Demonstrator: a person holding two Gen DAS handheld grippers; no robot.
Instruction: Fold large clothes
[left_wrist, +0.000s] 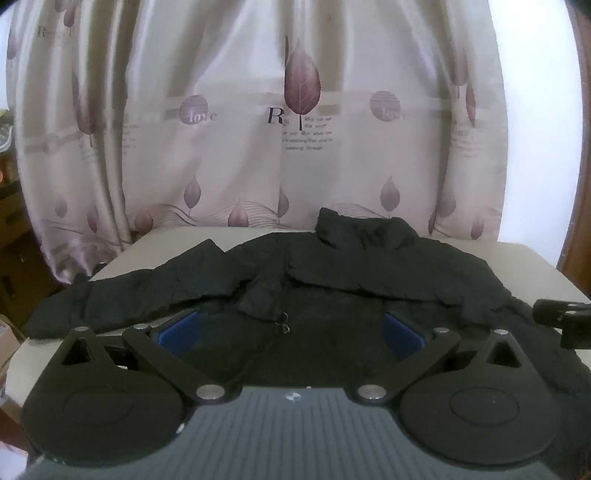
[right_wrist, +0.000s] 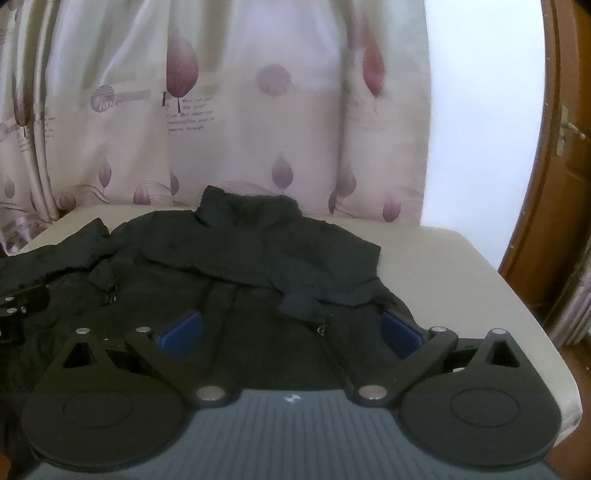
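A large black jacket lies spread on a beige table, collar at the far side, one sleeve stretched to the left. It also shows in the right wrist view. My left gripper is open, its blue pads wide apart above the jacket's near front by the zipper pull. My right gripper is open too, its blue pads apart over the jacket's near right part. Each gripper shows at the edge of the other's view.
A pale curtain with purple leaf prints hangs right behind the table. A brown wooden door stands at the right. Bare tabletop lies to the right of the jacket. Cluttered shelves show at the far left.
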